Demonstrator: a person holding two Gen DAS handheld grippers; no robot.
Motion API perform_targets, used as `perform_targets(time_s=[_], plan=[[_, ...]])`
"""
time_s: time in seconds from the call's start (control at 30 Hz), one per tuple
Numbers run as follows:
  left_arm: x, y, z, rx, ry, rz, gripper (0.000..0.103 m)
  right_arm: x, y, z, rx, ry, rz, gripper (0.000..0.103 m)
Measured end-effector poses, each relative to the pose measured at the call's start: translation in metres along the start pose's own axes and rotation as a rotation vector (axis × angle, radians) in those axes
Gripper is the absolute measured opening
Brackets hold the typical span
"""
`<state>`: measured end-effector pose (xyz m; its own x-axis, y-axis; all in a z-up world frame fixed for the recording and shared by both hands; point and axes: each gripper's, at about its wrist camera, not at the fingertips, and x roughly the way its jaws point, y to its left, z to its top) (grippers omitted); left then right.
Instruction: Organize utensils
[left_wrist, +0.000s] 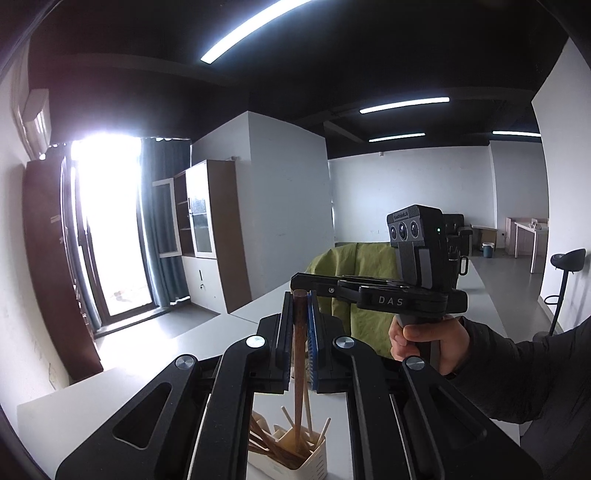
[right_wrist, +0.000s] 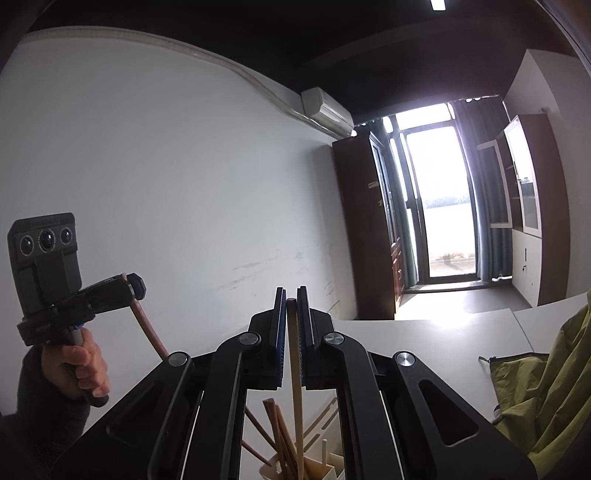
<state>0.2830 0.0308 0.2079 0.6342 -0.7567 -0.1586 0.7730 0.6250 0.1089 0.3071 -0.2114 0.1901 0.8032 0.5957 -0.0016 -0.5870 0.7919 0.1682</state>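
My left gripper (left_wrist: 300, 295) is shut on a dark brown wooden utensil handle (left_wrist: 300, 350) that hangs down into a cream utensil holder (left_wrist: 295, 459) on the white table. The holder holds several wooden chopsticks and utensils. My right gripper (right_wrist: 291, 295) is shut on a pale wooden chopstick (right_wrist: 295, 369) that points down into the same holder (right_wrist: 325, 467). The right gripper shows in the left wrist view (left_wrist: 299, 280), just behind the brown handle. The left gripper shows in the right wrist view (right_wrist: 129, 284) at the left, with the brown handle (right_wrist: 147, 328) in it.
A white table (left_wrist: 129, 376) runs under both grippers. A green cloth (left_wrist: 354, 295) lies over something behind the holder, and shows at the right of the right wrist view (right_wrist: 546, 398). A wall stands to the left, with cabinets and a glass door beyond.
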Motion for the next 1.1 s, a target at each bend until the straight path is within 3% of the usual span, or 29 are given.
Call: perform_targets(time_s=[0.17,0.37,0.53,0.57,0.6,0.63,0.77,0.87,0.93,1.1], plan=[[0.022,0.004,-0.026,-0.034,0.065,0.011,0.006,0.015,-0.001,-0.02,-0.016,0.061,-0.016,0.006],[0.051,0.019,-0.072,-0.129,0.191,0.054,0.006,0.037,-0.005,-0.059,-0.028,0.202,-0.057,0.007],[0.057,0.029,-0.108,-0.214,0.239,0.087,0.009,0.045,-0.007,-0.093,-0.024,0.322,-0.066,0.007],[0.055,0.031,-0.114,-0.234,0.239,0.091,0.02,0.045,-0.007,-0.098,-0.023,0.335,-0.067,0.009],[0.052,0.033,-0.118,-0.249,0.236,0.099,0.028,0.046,-0.005,-0.101,-0.021,0.339,-0.073,0.022],[0.048,0.034,-0.121,-0.257,0.23,0.117,0.043,0.046,-0.004,-0.103,-0.016,0.337,-0.077,0.04],[0.027,0.031,-0.115,-0.277,0.197,0.167,0.068,0.029,-0.003,-0.093,0.003,0.292,-0.078,0.046],[0.006,0.024,-0.097,-0.253,0.156,0.241,0.09,0.009,0.005,-0.077,0.0,0.228,-0.097,0.066],[-0.009,0.013,-0.083,-0.238,0.136,0.323,0.097,-0.008,0.012,-0.068,-0.009,0.185,-0.111,0.08],[-0.042,-0.022,-0.074,-0.221,0.163,0.443,0.097,-0.046,0.041,-0.06,-0.049,0.156,-0.16,0.092]])
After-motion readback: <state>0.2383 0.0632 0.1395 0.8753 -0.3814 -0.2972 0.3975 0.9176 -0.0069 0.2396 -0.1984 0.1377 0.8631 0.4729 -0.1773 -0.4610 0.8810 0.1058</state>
